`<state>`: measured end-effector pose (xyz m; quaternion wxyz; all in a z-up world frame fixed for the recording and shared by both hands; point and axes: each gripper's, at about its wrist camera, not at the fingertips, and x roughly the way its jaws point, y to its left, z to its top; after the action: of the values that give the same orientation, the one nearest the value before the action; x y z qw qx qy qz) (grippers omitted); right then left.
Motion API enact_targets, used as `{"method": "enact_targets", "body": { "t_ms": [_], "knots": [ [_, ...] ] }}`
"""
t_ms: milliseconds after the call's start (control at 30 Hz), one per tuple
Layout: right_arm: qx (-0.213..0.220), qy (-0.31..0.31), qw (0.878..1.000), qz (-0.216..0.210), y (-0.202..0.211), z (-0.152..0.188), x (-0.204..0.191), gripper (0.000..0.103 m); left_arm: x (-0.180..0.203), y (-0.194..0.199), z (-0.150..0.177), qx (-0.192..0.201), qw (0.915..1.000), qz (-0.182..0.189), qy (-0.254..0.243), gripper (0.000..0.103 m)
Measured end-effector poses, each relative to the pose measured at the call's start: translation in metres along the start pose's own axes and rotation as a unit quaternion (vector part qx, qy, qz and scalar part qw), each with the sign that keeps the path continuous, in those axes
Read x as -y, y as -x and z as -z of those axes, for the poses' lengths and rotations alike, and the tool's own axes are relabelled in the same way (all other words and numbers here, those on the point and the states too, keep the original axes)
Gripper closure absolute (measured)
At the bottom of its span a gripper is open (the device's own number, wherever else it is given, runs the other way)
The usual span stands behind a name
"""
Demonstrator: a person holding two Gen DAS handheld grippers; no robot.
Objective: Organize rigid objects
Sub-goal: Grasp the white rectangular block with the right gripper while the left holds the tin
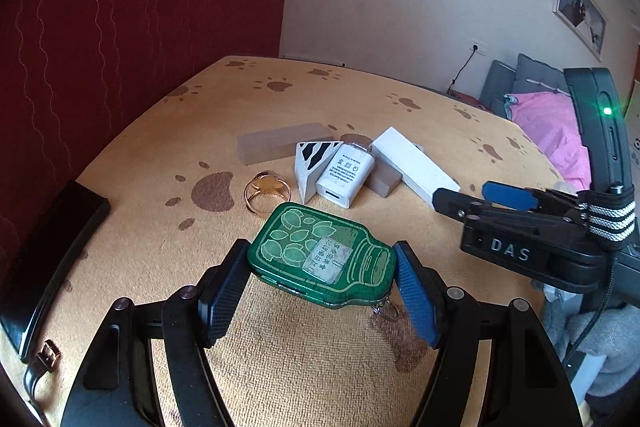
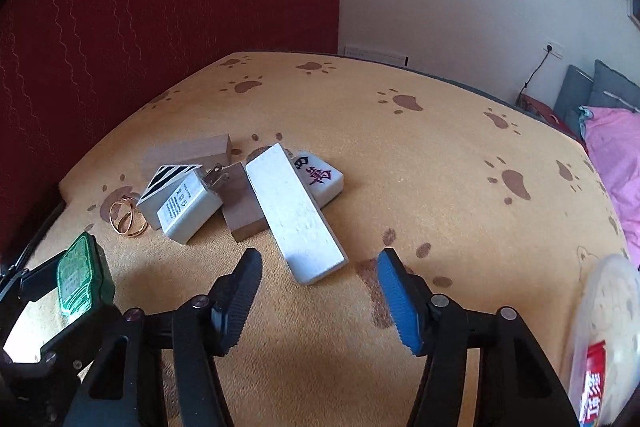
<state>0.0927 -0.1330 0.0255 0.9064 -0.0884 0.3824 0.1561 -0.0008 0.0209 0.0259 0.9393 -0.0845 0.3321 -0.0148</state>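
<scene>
- Green tin (image 1: pixel 320 253), one, clamped in the left gripper (image 1: pixel 320 291) just above the paw-print cloth (image 1: pixel 360 99);
- right gripper (image 2: pixel 318 291) parted, empty, near one white block (image 2: pixel 294 215);
- one charger (image 2: pixel 182 207), two wooden blocks, one mahjong tile (image 2: pixel 320 173), two gold rings (image 2: pixel 126 217) clustered behind.

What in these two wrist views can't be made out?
- Brown wooden block, both views: mostly covered by the long white block and white USB charger.
- Green bottle-shaped tin, right wrist view: half hidden by the left gripper.
- Red-labelled clear packet, right wrist view: cut off, blurred.
</scene>
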Motion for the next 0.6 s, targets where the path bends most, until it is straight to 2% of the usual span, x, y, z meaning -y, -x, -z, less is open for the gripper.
{"method": "enact_targets", "body": {
  "t_ms": [200, 600],
  "knots": [
    [-0.009, 0.027, 1.0, 0.011, -0.016, -0.006, -0.008, 0.061, -0.001, -0.002, 0.0, -0.004, 1.0, 0.002, 0.001, 0.031],
    [-0.023, -0.001, 1.0, -0.018, -0.007, 0.008, 0.003, 0.066, -0.003, -0.006, -0.002, -0.011, 0.9999, 0.004, 0.005, 0.031]
  ]
}}
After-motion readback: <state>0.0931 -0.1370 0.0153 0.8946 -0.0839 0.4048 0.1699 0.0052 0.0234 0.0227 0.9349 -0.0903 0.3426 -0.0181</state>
